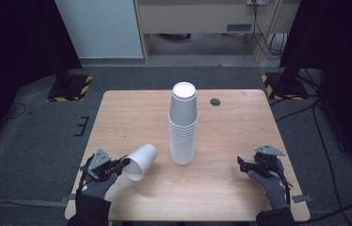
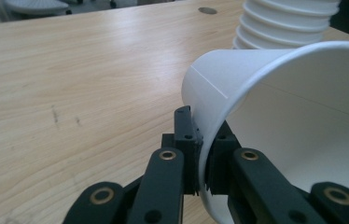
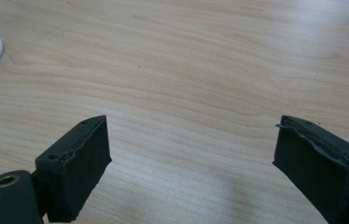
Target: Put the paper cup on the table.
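Left of the paper cup stack [image 1: 183, 126], the left gripper's [image 1: 123, 164] fingers pinch a single paper cup's [image 1: 141, 161] thin, light, crushable rim; the right gripper [image 1: 243, 164] gapes empty.

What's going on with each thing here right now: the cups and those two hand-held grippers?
Single paper cup: tipped on its side, pinched by its rim, mouth towards the person.
Cup stack: upright, upside down, standing free on the table.
Left hand-held gripper: shut on the single cup's wall.
Right hand-held gripper: jaws wide open, nothing between them, over bare wood.
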`<state>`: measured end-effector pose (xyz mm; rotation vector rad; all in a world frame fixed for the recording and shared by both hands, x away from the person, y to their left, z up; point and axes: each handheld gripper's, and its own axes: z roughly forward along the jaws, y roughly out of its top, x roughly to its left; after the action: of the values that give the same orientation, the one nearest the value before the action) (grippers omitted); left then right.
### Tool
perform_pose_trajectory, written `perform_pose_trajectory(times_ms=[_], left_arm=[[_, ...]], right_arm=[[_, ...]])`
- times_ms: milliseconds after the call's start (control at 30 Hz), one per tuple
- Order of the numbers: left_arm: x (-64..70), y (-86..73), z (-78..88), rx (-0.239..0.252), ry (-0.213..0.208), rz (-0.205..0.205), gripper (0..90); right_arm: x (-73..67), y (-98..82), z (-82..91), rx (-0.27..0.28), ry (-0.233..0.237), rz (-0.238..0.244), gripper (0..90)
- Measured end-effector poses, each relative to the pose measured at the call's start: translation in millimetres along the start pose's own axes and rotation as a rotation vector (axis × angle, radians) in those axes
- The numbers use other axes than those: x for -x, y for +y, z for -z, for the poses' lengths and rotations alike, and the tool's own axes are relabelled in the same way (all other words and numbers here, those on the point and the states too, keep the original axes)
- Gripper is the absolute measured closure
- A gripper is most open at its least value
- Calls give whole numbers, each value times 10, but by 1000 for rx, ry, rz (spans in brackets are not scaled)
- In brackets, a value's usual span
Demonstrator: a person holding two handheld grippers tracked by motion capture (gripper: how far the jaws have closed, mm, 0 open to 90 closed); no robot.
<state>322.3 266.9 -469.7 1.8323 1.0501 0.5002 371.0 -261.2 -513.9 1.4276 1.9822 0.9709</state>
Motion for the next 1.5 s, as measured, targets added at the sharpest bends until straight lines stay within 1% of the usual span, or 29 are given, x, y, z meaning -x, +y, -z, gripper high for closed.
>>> perform_pose_trajectory(times_ms=[67, 100, 200, 267, 367, 500, 567, 633, 667, 733, 833, 900, 1000, 1133, 1233, 1267, 1367, 1433, 1500], left_arm=[[-38, 12, -8, -19, 17, 8, 851], [-63, 24, -8, -22, 25, 20, 850], [-134, 83, 2, -27, 49, 45, 852], [-176, 133, 8, -64, 64, 47, 853], [-242, 219, 23, -135, 77, 51, 851], [-307, 322, 38, -182, 102, 61, 852], [-346, 381, 49, -215, 115, 64, 852], [-370, 418, 50, -240, 122, 62, 852], [-388, 443, 52, -262, 129, 57, 852], [-418, 480, 61, -284, 139, 55, 851], [-473, 538, 86, -337, 149, 70, 853], [-510, 577, 106, -376, 164, 62, 851], [-550, 610, 116, -423, 173, 63, 852], [-601, 649, 118, -500, 185, 75, 853], [-640, 686, 126, -572, 194, 92, 852], [-651, 699, 128, -591, 197, 90, 852], [-669, 741, 129, -627, 192, 103, 852], [-673, 761, 117, -664, 187, 110, 853], [-679, 775, 94, -711, 185, 115, 852]], right_arm=[[10, -17, -19, -21, -6, 4, 107], [11, -24, -27, -30, -8, 1, 107], [15, -44, -53, -56, -14, 13, 107], [12, -58, -73, -71, -18, 23, 107], [1, -71, -101, -90, -17, 33, 106], [-6, -88, -123, -114, -15, 47, 105], [-7, -98, -135, -121, -17, 54, 103], [-5, -105, -147, -131, -18, 51, 101], [-4, -111, -155, -138, -18, 51, 100], [1, -120, -162, -145, -13, 46, 93], [5, -129, -168, -139, -5, 40, 92], [7, -135, -172, -134, 0, 35, 92], [9, -143, -179, -131, 7, 15, 89], [5, -154, -178, -124, 8, 13, 85], [3, -161, -181, -117, 9, 15, 78], [3, -163, -184, -114, 7, 16, 75], [0, -164, -185, -113, 9, 16, 72], [-5, -167, -187, -110, 8, 16, 72], [-8, -167, -187, -110, 8, 12, 72]])
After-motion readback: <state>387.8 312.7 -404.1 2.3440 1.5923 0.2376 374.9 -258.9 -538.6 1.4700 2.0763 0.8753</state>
